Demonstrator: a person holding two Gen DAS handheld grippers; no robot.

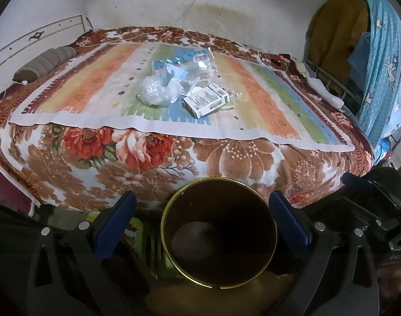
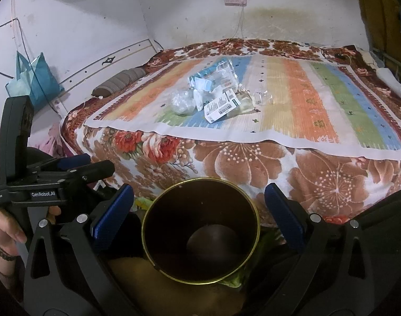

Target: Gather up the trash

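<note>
Nearest me, the dark bin (image 1: 218, 233) with its gold rim stands at the foot of the bed (image 1: 226, 163), and I see nothing in it. Both grippers hover just above the bin: the left gripper (image 1: 203, 218) and the right gripper (image 2: 199, 210) each have fingers spread wide, holding nothing. Beyond the bin, on the striped mat (image 1: 266, 105), the trash pile (image 1: 184, 84) lies uncollected: a crumpled plastic ball (image 1: 154, 93), a white carton (image 1: 207, 100), clear wrappers (image 2: 221, 72). By my judgement, nothing is done yet.
</note>
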